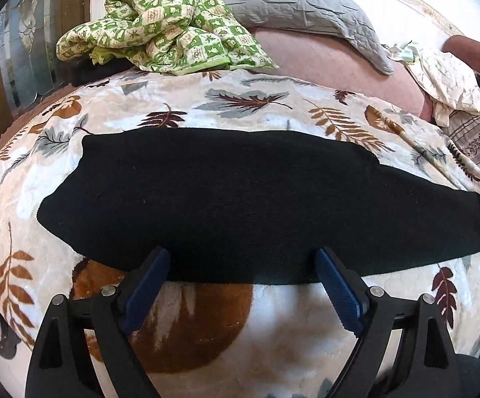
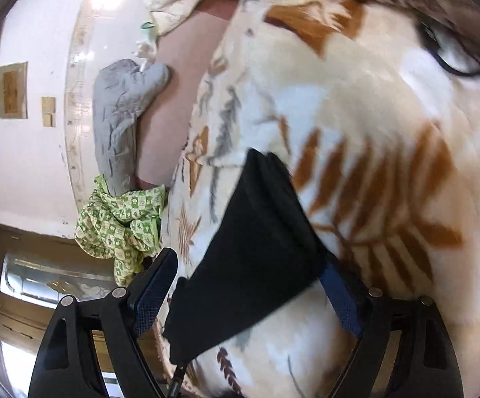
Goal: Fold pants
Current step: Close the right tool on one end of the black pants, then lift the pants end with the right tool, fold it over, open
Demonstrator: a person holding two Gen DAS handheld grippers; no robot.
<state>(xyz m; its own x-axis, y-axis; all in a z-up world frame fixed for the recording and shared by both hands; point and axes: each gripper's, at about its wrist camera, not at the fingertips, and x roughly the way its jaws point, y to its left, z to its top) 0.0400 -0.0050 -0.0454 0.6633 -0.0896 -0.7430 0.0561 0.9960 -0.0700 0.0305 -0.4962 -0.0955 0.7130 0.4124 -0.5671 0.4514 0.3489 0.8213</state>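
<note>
Our left gripper (image 1: 243,265) hangs spread wide at 6 o'clock, tips at the near edge of the pants (image 1: 240,205), which lie flat across the blanket (image 1: 206,325). Our right gripper (image 2: 249,278) gapes too, one end of the pants between its fingers. We should close squarely on all layers before lifting, keeping edges aligned.

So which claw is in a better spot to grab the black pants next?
Probably the right claw: its open fingers already straddle one end of the black pants. The left claw, also open, only faces the long edge.
</note>
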